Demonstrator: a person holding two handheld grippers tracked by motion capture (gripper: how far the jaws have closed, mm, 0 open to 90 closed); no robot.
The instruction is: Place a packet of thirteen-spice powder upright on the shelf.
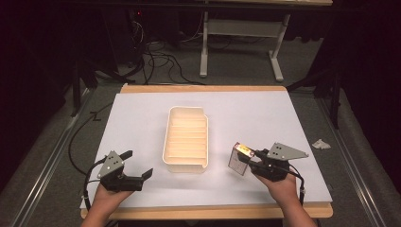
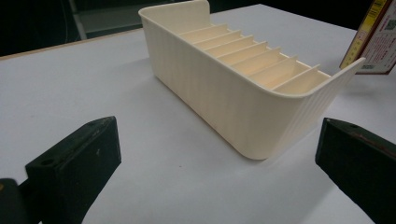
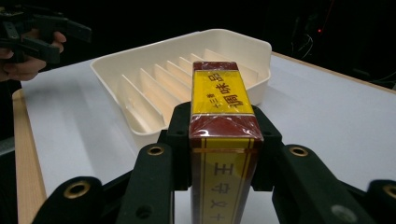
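Note:
A cream plastic tray (image 1: pixel 186 139) with several thin dividers sits lengthwise in the middle of the white table top. My right gripper (image 1: pixel 248 160) hovers just right of the tray's near end, shut on a red and yellow box (image 1: pixel 239 158) that stands on edge between its jaws. In the right gripper view the box (image 3: pixel 223 135) sits clamped between the black jaws, its yellow top facing up, with the tray (image 3: pixel 116 70) just beyond. My left gripper (image 1: pixel 138 164) is open at the near left, nothing between its jaws, pointing at the tray (image 2: pixel 224 98).
The white sheet (image 1: pixel 142 113) covers a wooden board with an edge close to both hands. A crumpled scrap (image 1: pixel 321 144) lies on the grey floor to the right. Cables and a white table frame (image 1: pixel 243 28) stand beyond the far edge.

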